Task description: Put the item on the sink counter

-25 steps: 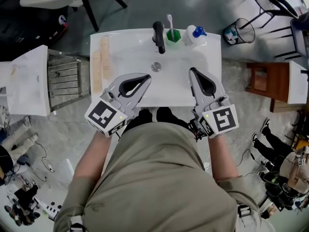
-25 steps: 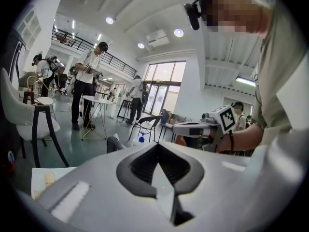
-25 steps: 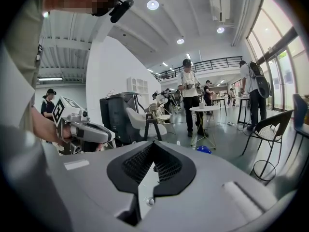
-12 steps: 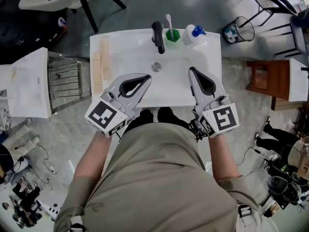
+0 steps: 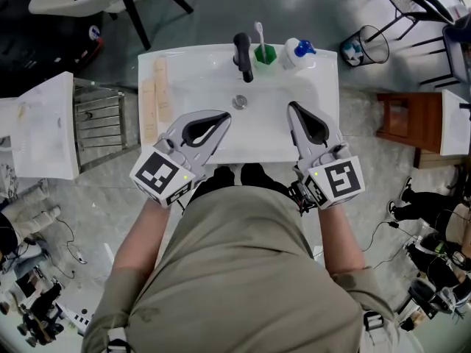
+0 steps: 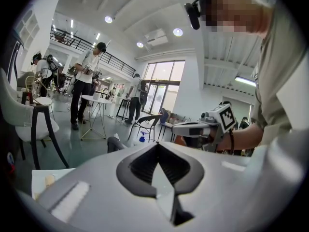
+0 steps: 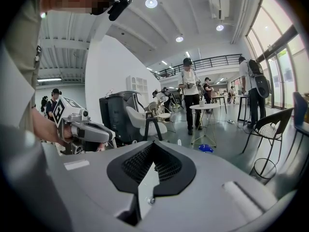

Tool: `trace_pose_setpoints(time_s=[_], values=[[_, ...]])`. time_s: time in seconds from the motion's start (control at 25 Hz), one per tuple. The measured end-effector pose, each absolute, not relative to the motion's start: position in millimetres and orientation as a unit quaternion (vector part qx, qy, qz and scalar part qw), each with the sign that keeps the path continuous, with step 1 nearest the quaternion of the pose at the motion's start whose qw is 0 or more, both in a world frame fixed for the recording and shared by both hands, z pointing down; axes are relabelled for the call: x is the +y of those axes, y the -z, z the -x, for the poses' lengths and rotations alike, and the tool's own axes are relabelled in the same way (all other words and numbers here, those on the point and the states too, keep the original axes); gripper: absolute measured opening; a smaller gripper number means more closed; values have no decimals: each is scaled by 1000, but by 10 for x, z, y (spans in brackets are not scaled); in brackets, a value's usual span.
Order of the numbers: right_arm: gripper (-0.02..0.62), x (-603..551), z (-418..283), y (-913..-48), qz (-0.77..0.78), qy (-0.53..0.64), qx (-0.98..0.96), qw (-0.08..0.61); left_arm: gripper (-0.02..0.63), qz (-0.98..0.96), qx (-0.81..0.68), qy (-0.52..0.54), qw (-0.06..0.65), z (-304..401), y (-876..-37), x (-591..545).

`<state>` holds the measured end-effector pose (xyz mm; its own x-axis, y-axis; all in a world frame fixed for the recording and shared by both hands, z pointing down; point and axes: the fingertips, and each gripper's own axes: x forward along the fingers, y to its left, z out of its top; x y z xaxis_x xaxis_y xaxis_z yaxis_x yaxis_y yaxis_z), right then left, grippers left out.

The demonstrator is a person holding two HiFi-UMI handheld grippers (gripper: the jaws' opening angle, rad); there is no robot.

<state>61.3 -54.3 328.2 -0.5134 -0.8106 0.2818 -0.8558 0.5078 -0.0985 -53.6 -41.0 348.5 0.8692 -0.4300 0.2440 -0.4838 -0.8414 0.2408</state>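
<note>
On the white sink counter (image 5: pixel 326 94), green cup (image 5: pixel 265 55) with toothbrush (image 5: pixel 258 32), blue-capped bottle (image 5: pixel 294 52).

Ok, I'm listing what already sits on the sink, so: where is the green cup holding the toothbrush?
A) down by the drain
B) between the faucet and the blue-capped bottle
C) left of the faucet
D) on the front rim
B: the green cup stands on the back rim of the sink, right of the faucet and left of the blue-capped bottle.
</note>
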Motion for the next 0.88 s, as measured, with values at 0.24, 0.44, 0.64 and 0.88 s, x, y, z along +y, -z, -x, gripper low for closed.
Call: trace_pose_setpoints(time_s=[0.24,0.44,0.64,0.88], values=[[12,-570,-603,-3289,-481,-114,-863,101,6,-954,-241,-87,152,548,-3492,-433],[12,-592,-581,-3303,-481,-115,-863,104,6,-955,-241,-87,151,559,-3487,-457],[12,-618,-564,-3306,-479,-115,-864,103,6,-955,-242,-88,150,567,-3489,-486],[12,-652,-538,-3303,-478,-115,-864,104,6,-955,-241,-88,148,582,-3476,-529]])
